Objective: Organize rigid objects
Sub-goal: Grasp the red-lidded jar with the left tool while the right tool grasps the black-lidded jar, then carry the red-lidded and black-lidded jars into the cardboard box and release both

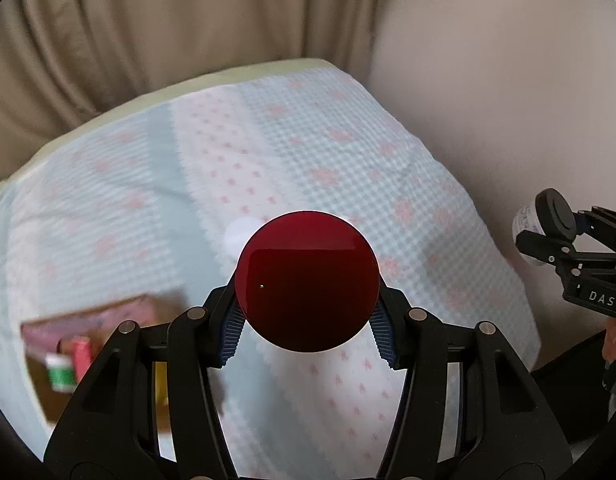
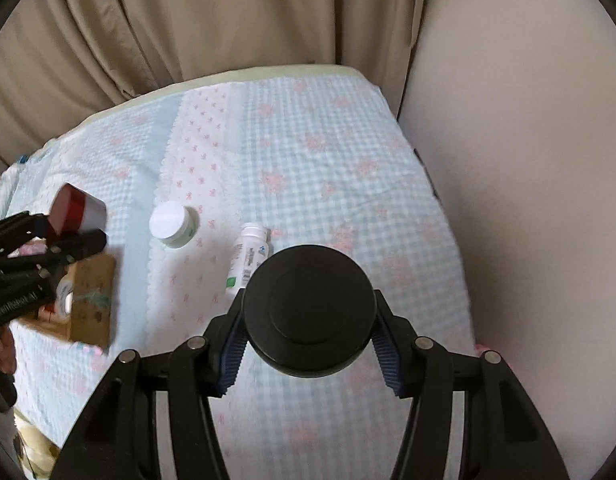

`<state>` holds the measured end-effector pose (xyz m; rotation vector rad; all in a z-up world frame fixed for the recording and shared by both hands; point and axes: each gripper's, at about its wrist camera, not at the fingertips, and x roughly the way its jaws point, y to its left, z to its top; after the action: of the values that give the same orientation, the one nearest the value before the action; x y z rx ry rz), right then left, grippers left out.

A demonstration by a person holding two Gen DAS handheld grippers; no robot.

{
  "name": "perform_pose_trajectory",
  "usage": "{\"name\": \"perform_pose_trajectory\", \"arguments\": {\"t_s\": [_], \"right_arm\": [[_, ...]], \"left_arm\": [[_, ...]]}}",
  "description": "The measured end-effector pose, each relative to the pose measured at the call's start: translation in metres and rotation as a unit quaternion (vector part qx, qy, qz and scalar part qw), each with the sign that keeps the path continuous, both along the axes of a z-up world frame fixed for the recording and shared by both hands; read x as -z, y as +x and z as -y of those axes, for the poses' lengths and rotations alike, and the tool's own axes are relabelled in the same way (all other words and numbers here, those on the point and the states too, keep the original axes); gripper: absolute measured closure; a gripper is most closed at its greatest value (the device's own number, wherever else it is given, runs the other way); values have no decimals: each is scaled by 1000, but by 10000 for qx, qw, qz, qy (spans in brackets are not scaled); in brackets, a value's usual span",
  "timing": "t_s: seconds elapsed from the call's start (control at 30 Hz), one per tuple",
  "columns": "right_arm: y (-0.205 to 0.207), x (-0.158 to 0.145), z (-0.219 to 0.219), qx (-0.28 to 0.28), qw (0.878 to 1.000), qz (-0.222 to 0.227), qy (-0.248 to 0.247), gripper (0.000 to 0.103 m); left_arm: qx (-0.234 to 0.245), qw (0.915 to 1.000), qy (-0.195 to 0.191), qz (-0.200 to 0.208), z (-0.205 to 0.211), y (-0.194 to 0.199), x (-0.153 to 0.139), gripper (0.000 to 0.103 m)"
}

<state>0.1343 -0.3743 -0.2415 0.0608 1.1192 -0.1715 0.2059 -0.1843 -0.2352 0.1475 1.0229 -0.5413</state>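
Left wrist view: a jar with a round dark-red lid (image 1: 307,282) is being gripped by the left gripper (image 1: 308,320), its blue ribbed pads (image 1: 231,338) being pressed against the jar's sides just under the lid. The jar is being held above a bed covered in a pale blue checked cloth with pink flowers (image 1: 328,152). Down and to the left of this gripper, an open cardboard box (image 1: 43,392) is being blurred; what look like a green-and-white carton (image 1: 60,374) and a red one (image 1: 81,354) are being kept inside it.

In the right wrist view, a jar with a round black lid (image 2: 310,310) is being clamped in the same way by the right gripper (image 2: 310,354). Ahead of that gripper, a white bottle (image 2: 247,256) is lying on its side on the cloth, and a squat white-lidded jar (image 2: 172,224) is standing upright further left, apart from it.
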Motion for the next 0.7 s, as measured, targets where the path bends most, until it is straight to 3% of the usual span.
{"name": "perform_pose_trajectory", "arguments": {"t_s": [0.17, 0.33, 0.7], "right_arm": [[-14, -44, -31, -526, 9971, 544, 18, 51], [-14, -63, -69, -975, 9912, 851, 265, 51], [13, -83, -178, -1818, 9756, 982, 739, 51]], "left_arm": [[-505, 9986, 28, 171, -47, -23, -29, 53], [-1106, 9937, -45, 144, -101, -44, -47, 53], [-2014, 9791, 86, 270, -226, -58, -66, 53]]}}
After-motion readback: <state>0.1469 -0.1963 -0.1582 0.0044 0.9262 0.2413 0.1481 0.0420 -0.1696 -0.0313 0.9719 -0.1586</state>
